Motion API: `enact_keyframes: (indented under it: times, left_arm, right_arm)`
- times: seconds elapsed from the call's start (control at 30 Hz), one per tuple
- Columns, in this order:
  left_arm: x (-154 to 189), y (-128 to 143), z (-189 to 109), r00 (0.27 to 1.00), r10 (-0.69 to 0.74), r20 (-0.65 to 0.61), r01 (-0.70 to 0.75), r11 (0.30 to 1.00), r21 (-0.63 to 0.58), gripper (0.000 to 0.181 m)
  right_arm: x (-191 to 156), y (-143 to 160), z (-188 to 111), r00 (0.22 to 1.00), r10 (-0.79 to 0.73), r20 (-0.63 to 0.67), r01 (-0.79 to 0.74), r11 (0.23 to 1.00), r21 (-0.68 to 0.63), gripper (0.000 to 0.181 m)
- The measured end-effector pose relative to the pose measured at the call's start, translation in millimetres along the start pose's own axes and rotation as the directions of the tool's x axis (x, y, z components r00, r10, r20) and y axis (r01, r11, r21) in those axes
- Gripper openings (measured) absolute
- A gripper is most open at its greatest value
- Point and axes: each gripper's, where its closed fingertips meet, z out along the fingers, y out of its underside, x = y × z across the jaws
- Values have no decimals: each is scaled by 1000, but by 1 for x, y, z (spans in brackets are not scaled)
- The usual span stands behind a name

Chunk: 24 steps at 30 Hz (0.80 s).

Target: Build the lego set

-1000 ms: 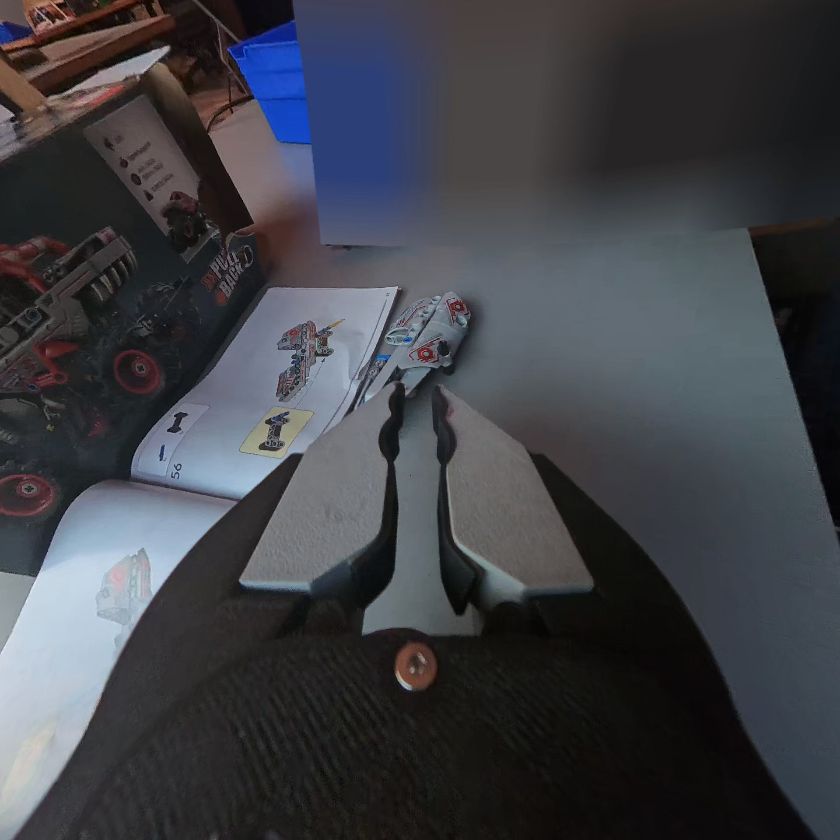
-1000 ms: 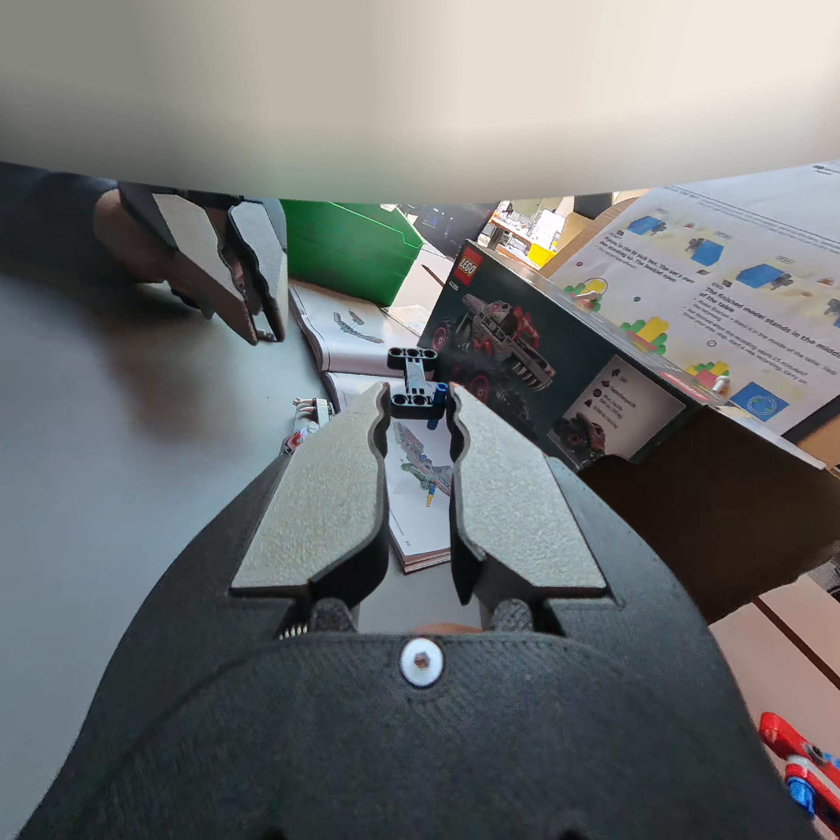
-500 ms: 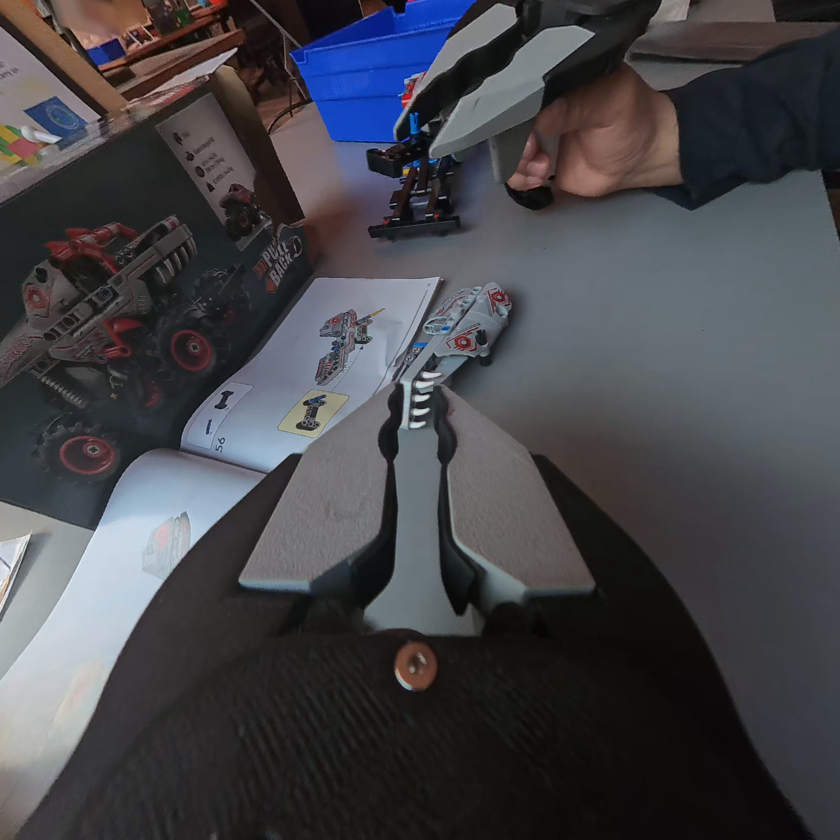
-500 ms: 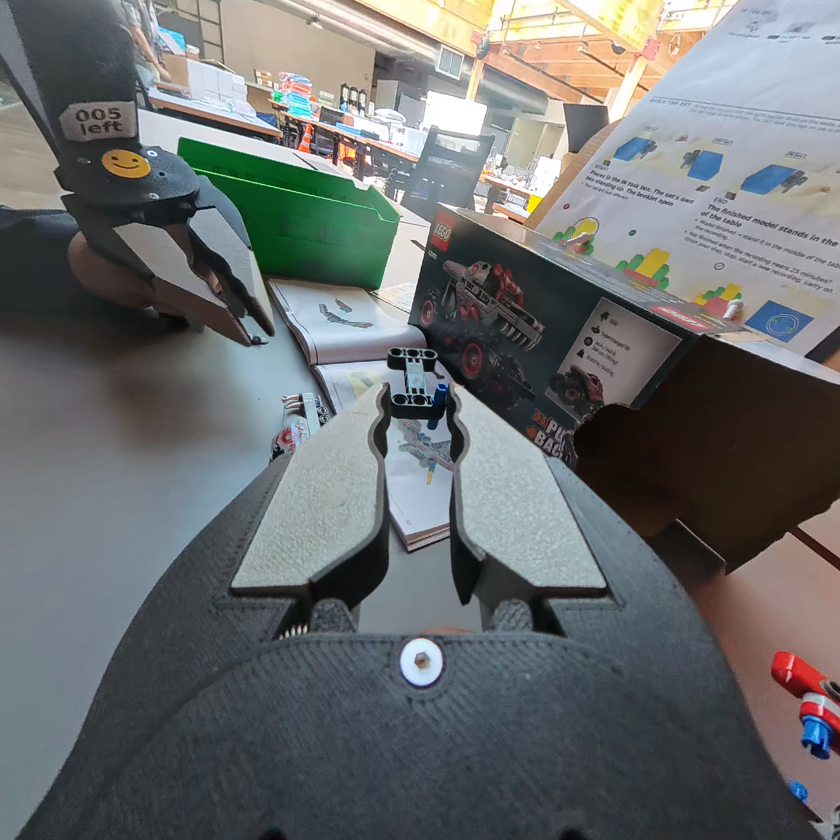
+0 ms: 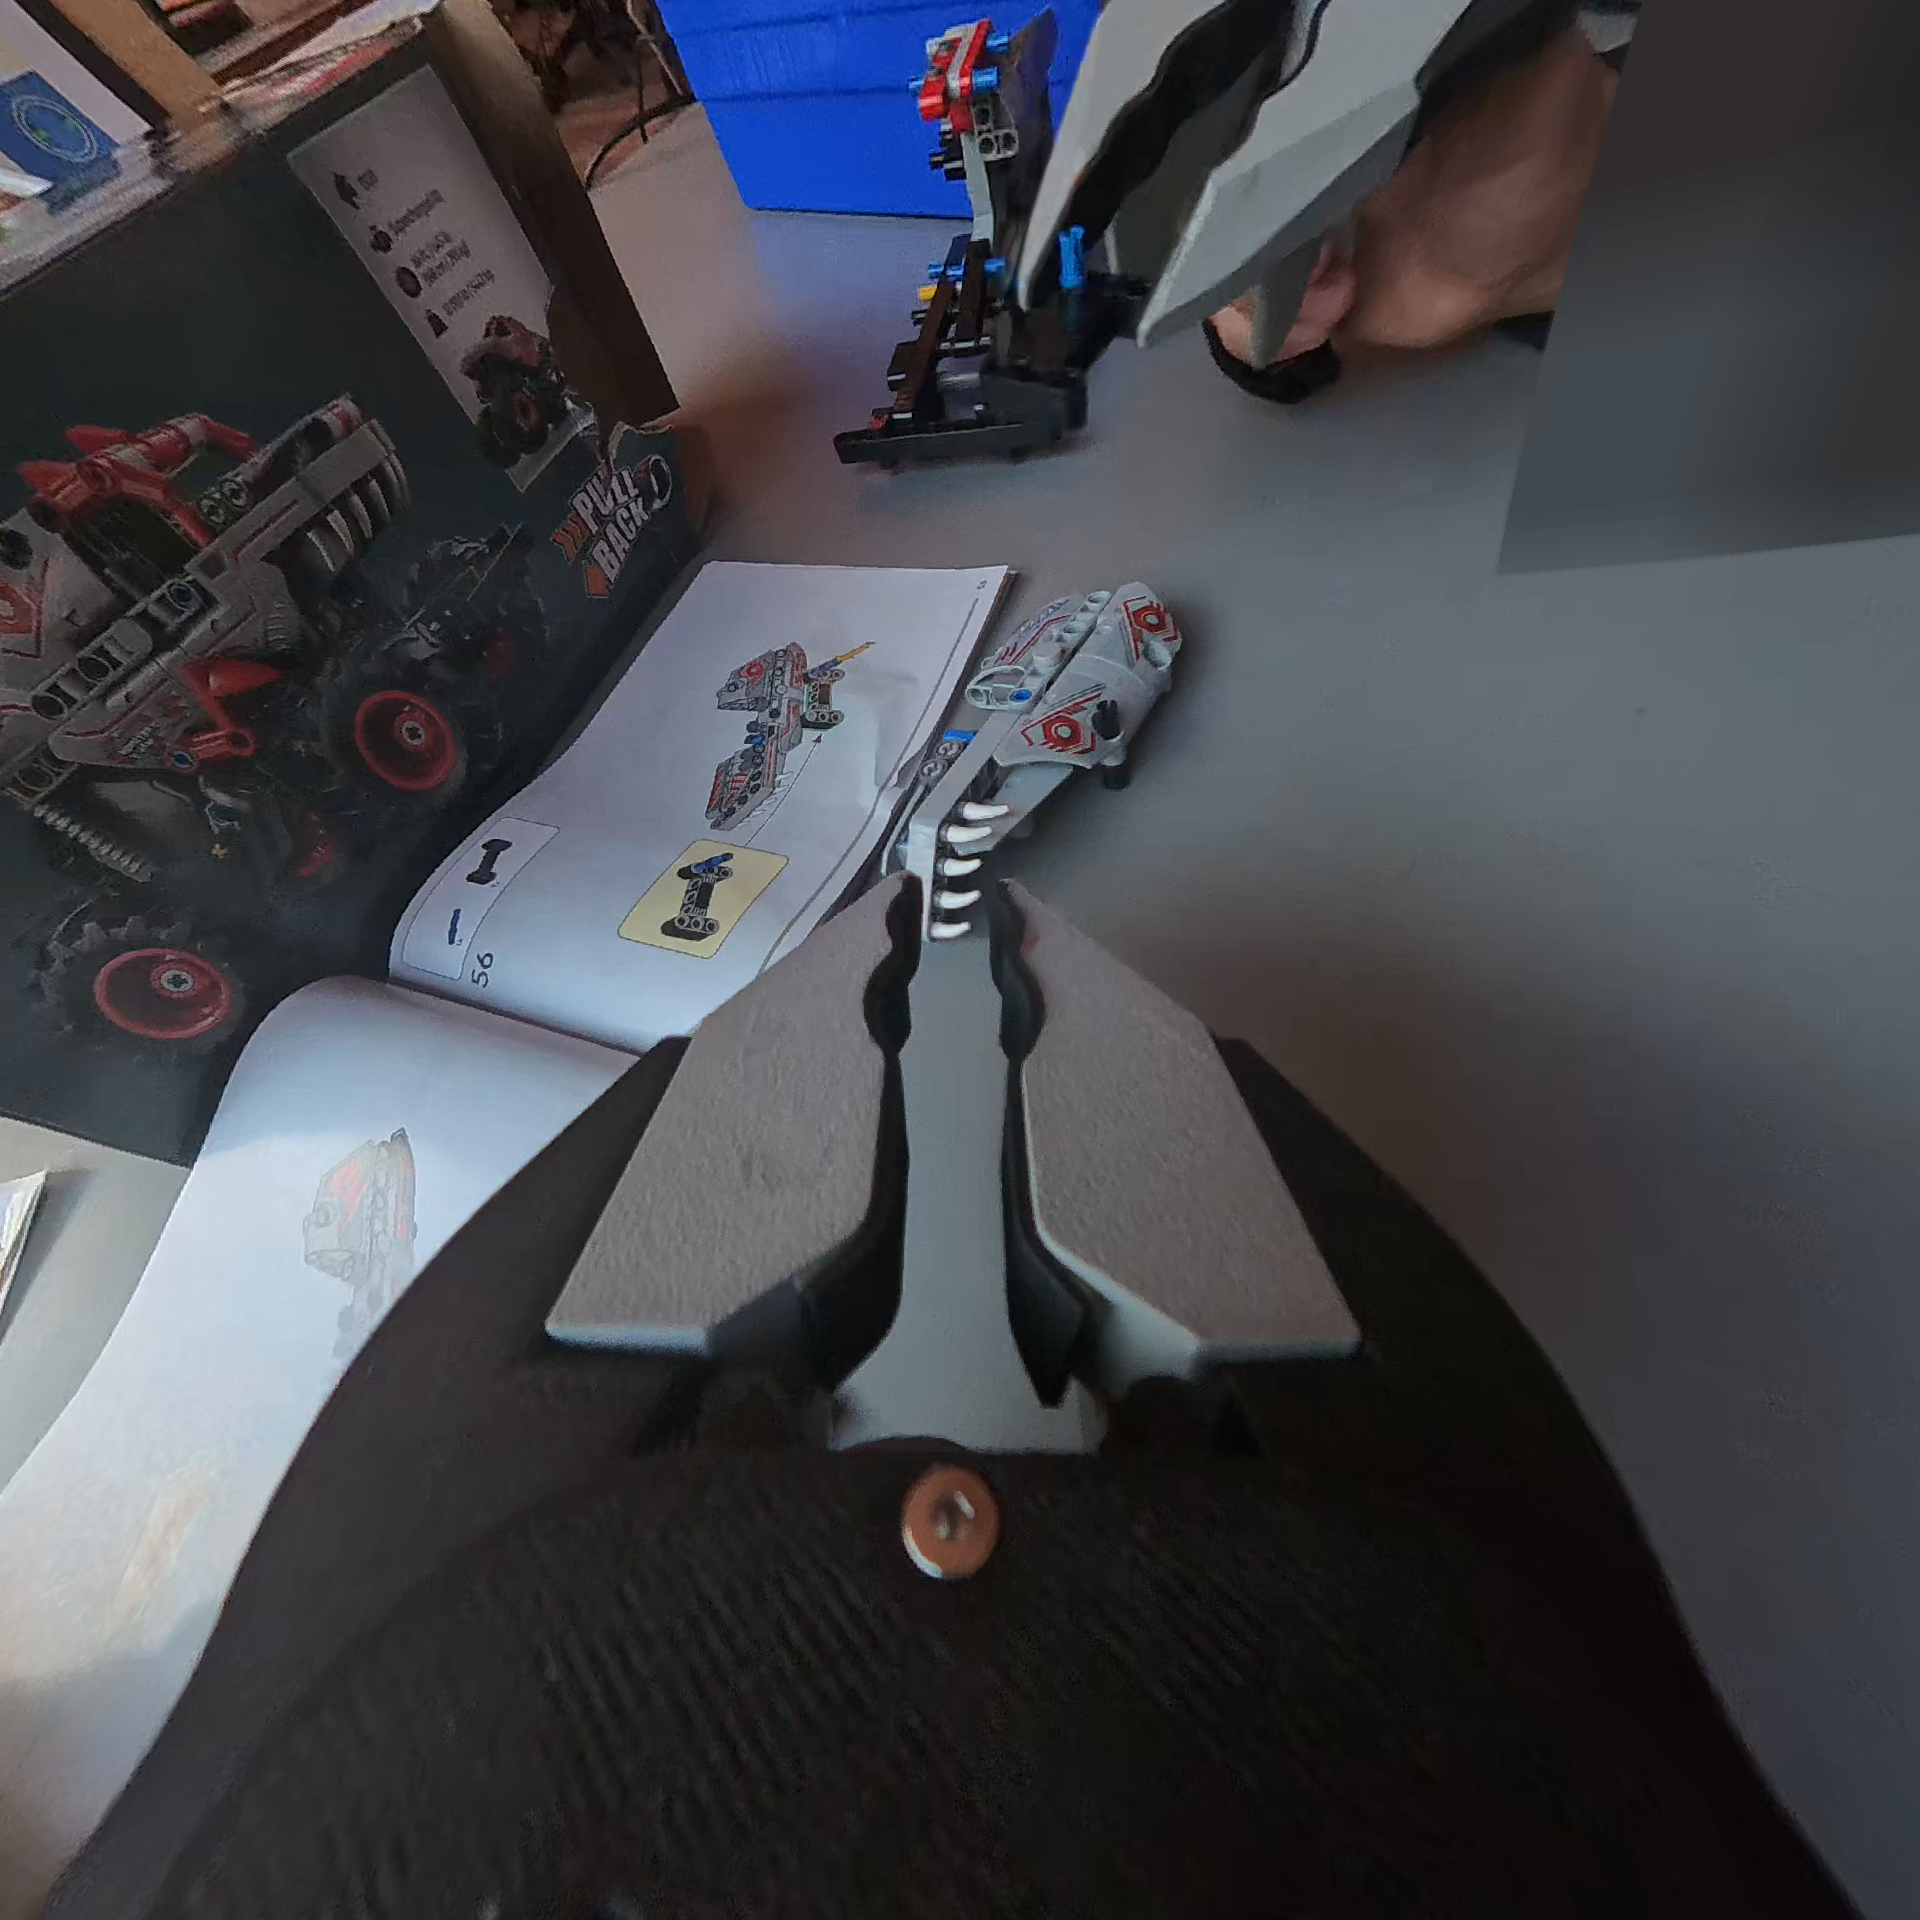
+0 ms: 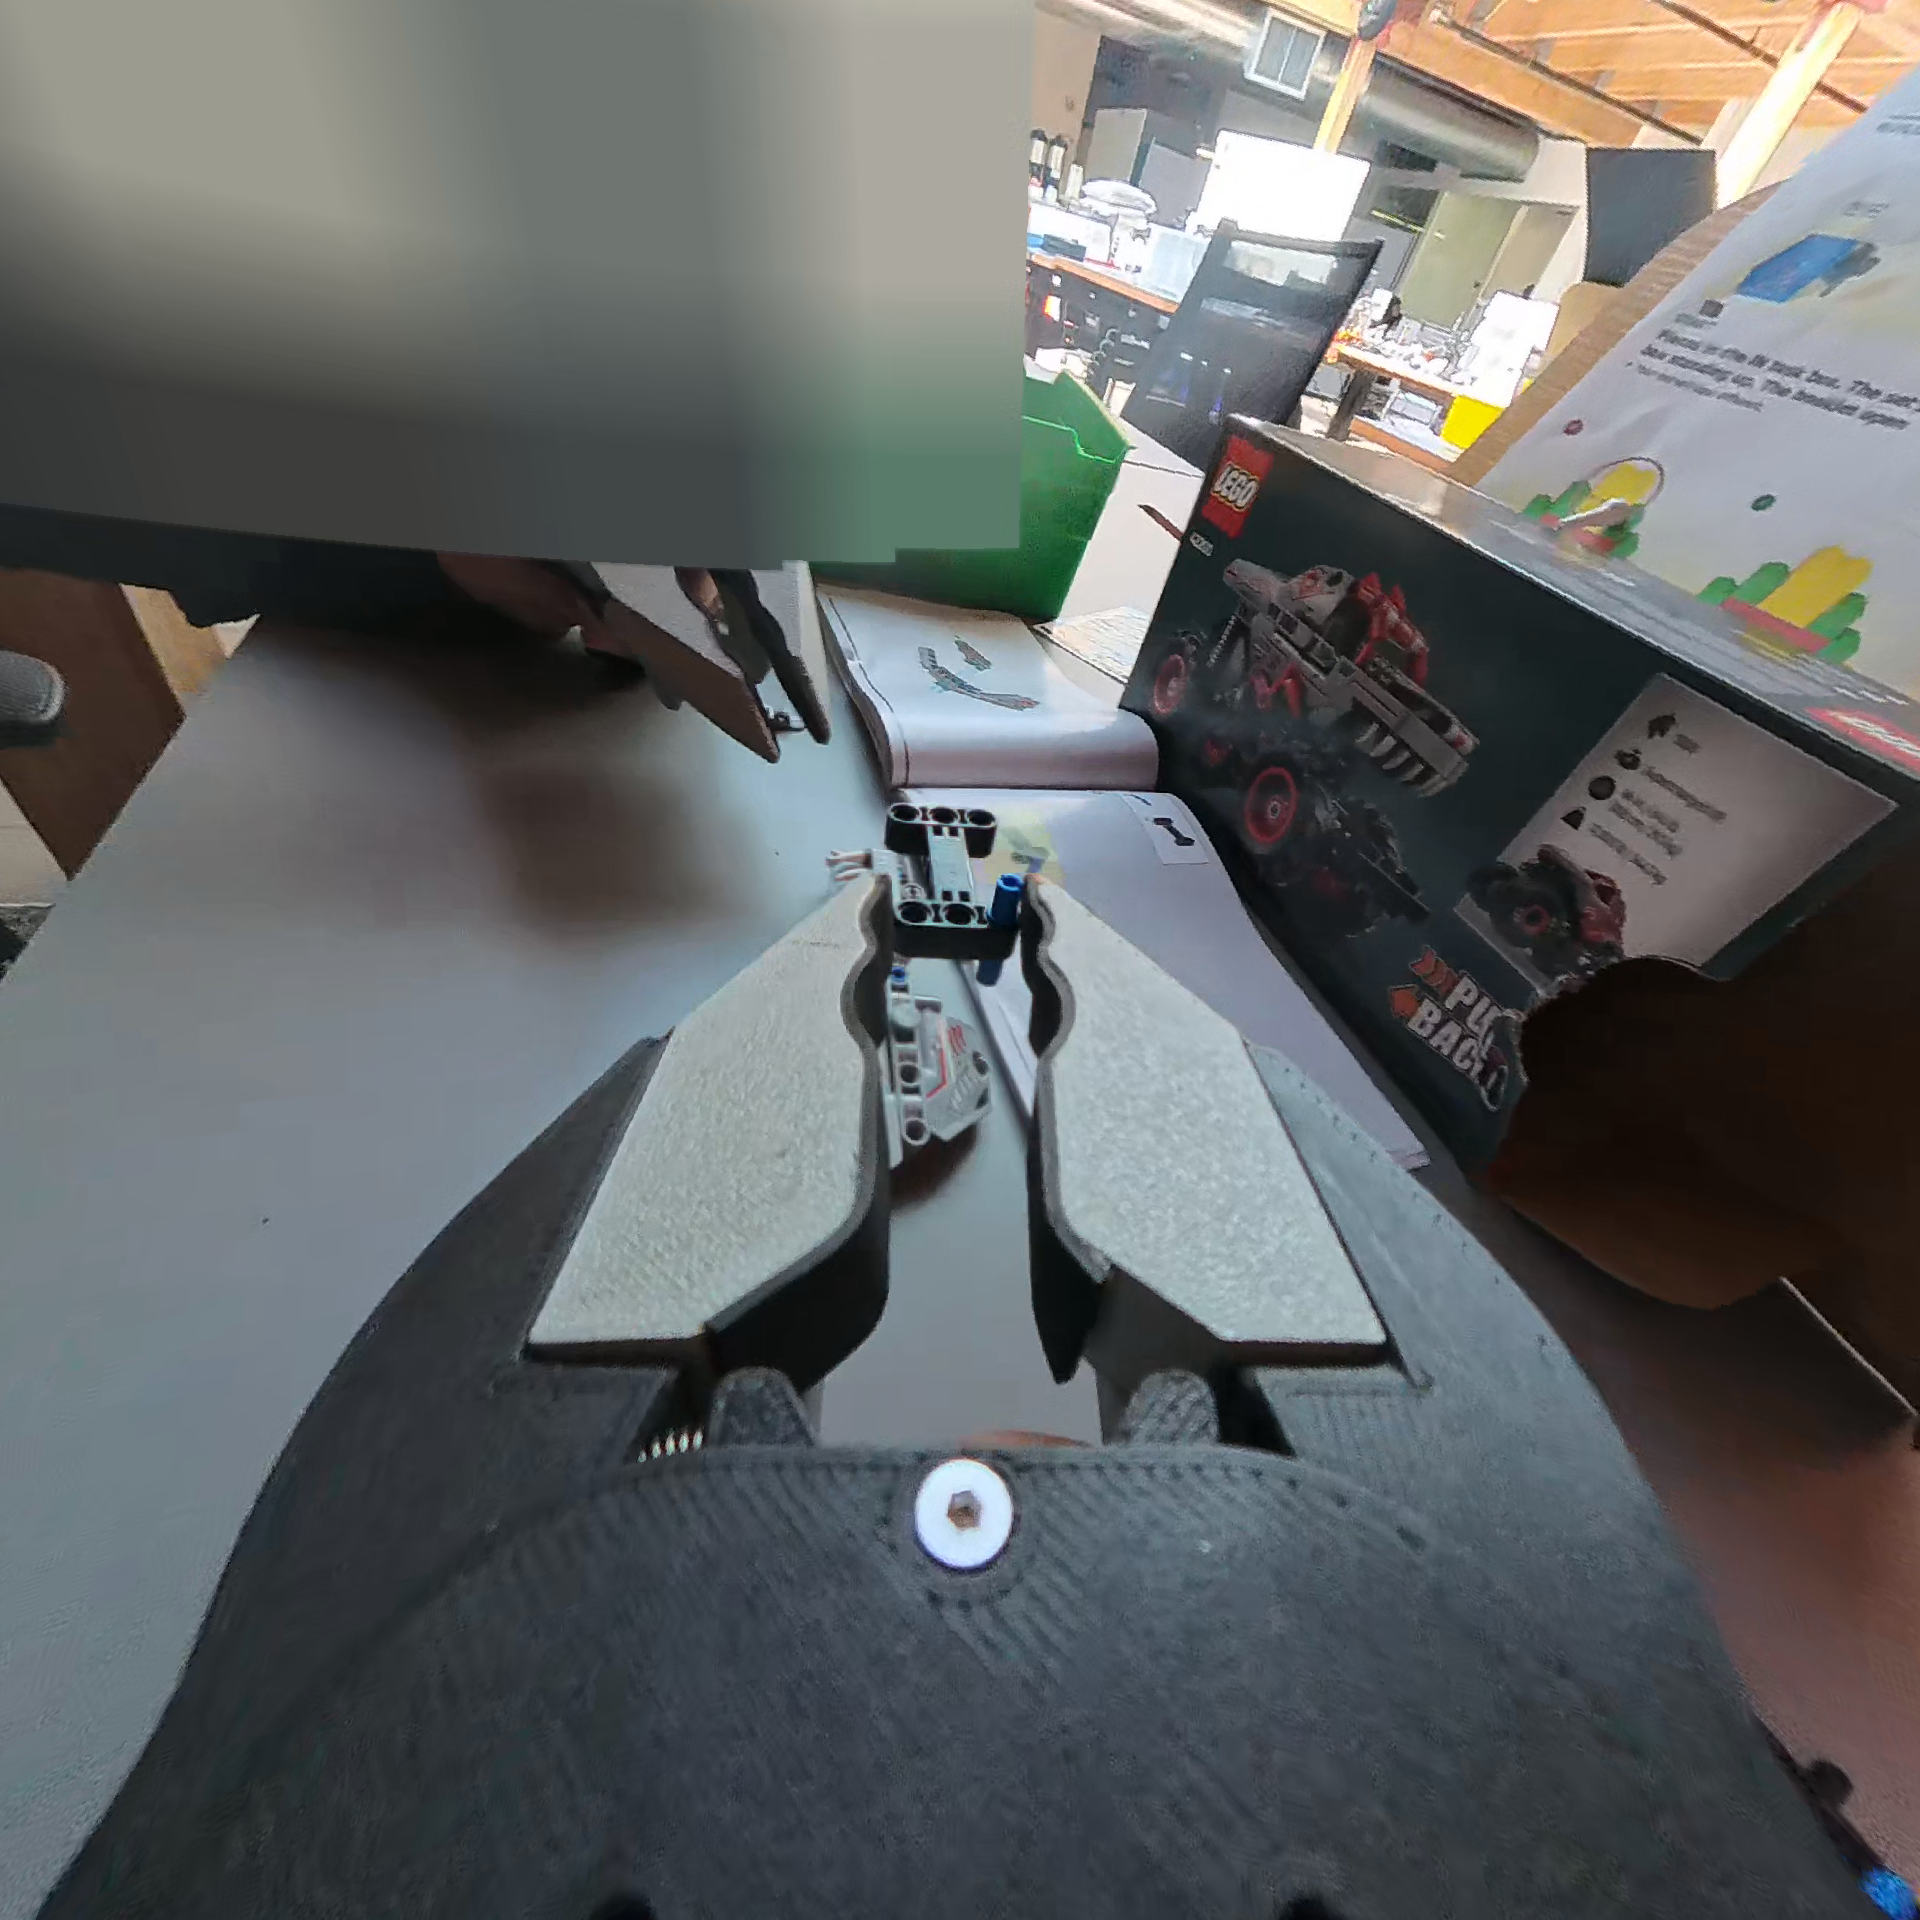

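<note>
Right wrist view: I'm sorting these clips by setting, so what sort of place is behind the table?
Probably a large shared workshop or lab, not a home. Behind the grey table stand rows of cluttered workbenches, an office chair, and exposed wooden roof beams. A green storage bin sits at the table's far edge.

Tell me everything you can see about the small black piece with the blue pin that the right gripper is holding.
The black piece is a small plastic frame: two short cross bars with round holes, joined by a grey middle strip. A blue pin sticks through its near right corner. The right gripper has its fingers shut on the near bar, holding it in the air above the open booklet and the grey toothed part on the table.
</note>
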Motion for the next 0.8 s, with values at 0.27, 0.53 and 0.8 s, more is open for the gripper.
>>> enact_keyframes:
  times: [0.27,0.53,0.8]
  left_arm:
    - [3,3,-1,1000,11,3,-11,1000,-18,10]
    - [2,2,0,1000,14,10,-14,1000,-18,10]
    - [9,-3,16,983,-96,-155,83,993,-88,36]
  right_arm:
    - [-20,17,9,993,-102,53,107,988,-111,21]
    - [-24,20,12,991,-126,45,131,983,-130,21]
    - [-28,21,2,990,-126,71,133,984,-117,21]
